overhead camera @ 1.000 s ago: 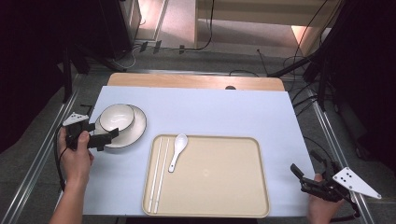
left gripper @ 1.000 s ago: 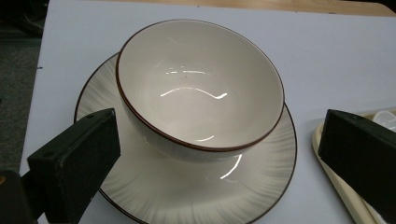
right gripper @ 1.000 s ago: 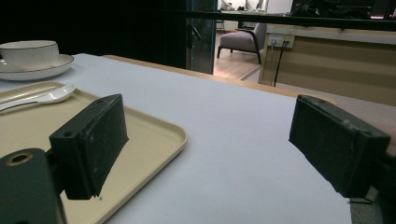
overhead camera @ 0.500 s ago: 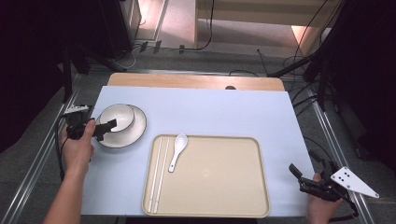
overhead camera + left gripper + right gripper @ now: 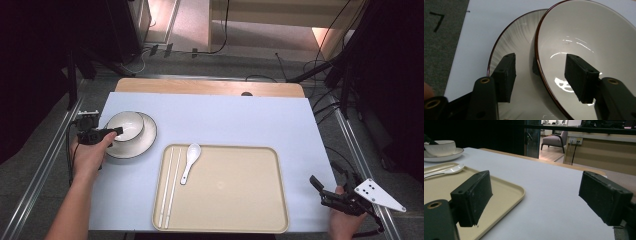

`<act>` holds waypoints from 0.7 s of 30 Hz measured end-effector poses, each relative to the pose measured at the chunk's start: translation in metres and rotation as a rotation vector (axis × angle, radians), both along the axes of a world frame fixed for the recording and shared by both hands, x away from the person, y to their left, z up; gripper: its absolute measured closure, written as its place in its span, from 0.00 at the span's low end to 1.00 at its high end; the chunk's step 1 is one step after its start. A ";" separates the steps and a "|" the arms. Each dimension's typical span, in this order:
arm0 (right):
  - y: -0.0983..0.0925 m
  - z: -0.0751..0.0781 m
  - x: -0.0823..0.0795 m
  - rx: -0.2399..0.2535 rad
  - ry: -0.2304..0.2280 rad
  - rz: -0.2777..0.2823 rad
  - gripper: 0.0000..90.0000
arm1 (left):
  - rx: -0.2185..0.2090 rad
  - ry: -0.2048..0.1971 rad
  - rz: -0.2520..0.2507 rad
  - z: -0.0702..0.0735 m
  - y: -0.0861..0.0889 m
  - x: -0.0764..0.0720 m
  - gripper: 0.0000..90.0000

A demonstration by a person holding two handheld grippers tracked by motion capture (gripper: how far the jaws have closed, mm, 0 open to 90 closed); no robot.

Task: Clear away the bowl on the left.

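The left tool [image 5: 540, 75] has just been closing astride the rim of the white, dark-rimmed ceramic bowl [image 5: 594, 47], pads not yet pressing; the right tool [image 5: 536, 200] gapes wide

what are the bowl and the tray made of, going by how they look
The bowl looks like glazed ceramic: glossy white with sharp light glints and a thin dark rim line. The tray looks like matte beige plastic: an even, dull surface with a rounded, moulded lip. Neither can be confirmed by look alone.
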State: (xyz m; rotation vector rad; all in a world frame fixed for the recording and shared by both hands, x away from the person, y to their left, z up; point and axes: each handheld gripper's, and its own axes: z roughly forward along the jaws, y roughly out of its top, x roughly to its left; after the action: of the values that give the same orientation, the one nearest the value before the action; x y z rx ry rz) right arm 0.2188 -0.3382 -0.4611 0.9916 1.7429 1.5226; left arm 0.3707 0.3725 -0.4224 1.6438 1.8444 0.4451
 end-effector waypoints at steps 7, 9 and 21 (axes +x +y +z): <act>0.001 0.000 0.000 -0.001 0.006 0.002 0.13 | -0.030 0.036 0.039 -0.007 0.001 0.006 0.63; 0.001 0.000 0.000 -0.001 0.006 0.003 0.13 | -0.043 0.043 0.037 -0.007 0.002 0.007 0.64; 0.000 0.000 0.000 0.001 0.002 0.004 0.13 | -0.063 0.078 0.055 -0.001 0.001 0.015 0.88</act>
State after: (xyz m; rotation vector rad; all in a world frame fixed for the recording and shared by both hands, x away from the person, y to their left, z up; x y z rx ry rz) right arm 0.2190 -0.3379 -0.4611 0.9914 1.7467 1.5258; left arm 0.3853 0.3734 -0.4235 1.5923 1.9450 0.3470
